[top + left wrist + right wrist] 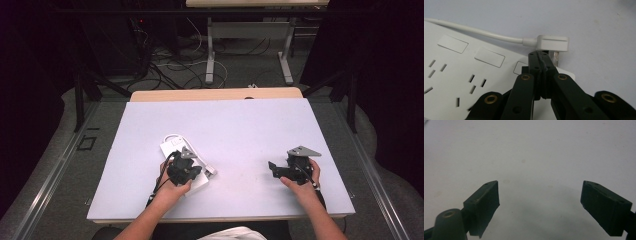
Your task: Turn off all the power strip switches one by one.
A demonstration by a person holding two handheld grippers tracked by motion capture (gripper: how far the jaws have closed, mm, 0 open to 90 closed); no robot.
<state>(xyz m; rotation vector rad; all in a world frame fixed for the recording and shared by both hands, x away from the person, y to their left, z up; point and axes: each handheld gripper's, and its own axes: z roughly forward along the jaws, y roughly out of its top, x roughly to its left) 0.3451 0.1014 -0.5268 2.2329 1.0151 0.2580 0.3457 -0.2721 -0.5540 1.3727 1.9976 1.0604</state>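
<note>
Pale lilac table [260, 130]: white plastic power strip [461, 75] lies unplugged, white plug [552, 43] beside it. Left gripper [541, 60] is closed, seemingly empty; right gripper [540, 200] held wide open, empty.

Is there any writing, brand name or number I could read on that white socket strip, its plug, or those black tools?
None can be read. The white power strip, its plug and both grippers, left gripper and right gripper, bear no legible text or number.

White power strip [461, 75] flat — plug [552, 43] alongside
</note>
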